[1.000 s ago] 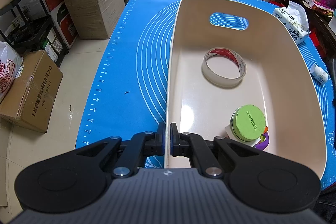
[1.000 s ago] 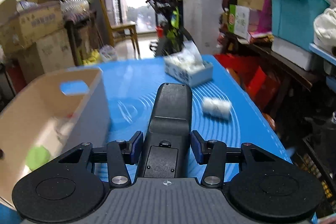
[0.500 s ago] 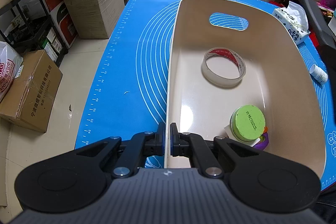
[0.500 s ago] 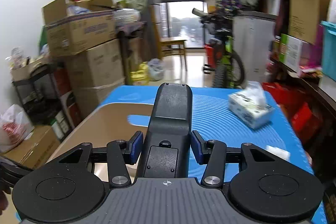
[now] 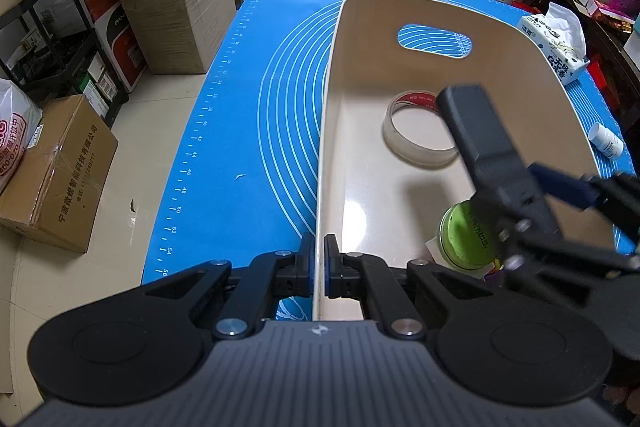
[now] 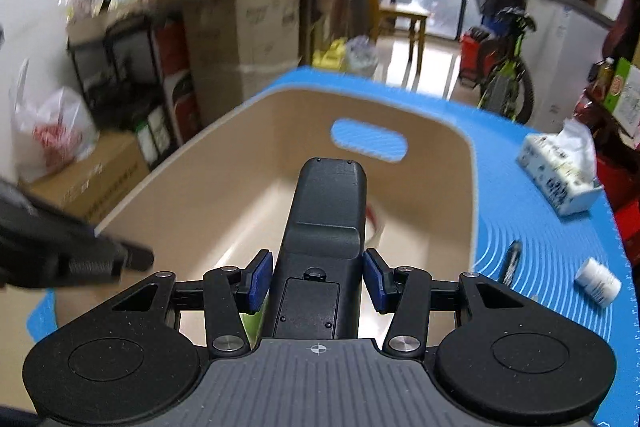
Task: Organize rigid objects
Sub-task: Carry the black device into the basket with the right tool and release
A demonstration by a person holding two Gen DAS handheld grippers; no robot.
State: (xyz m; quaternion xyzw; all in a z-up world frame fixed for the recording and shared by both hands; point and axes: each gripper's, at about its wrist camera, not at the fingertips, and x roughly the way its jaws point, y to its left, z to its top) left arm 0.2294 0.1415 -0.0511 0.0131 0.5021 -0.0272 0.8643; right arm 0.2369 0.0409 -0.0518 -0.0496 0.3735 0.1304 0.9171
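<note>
A smooth, glossy beige plastic bin [image 5: 520,39] with rounded corners and an oval handle slot in its far wall stands on the blue silicone mat [image 5: 260,99], printed with white concentric rings, that covers the tabletop. The left tool [image 5: 319,259] is pinched narrow on the bin's thin near rim, one blue pad on either side of the wall. The right tool [image 6: 316,277] holds a long matte black plastic remote control [image 6: 326,223], back side up with its battery cover showing; the blue pads press its two flanks near the tail and the body juts forward over the bin's open interior. Seen from the left wrist, the remote [image 5: 486,147] hangs above the bin floor, over a translucent tape roll with a red core [image 5: 416,131] and a round tin with a flat green lid [image 5: 466,235]. Right of the right tool, a small white plastic bottle [image 6: 598,281] lies on its side on the mat; the dark slim thing beside it is too blurred to identify.
</note>
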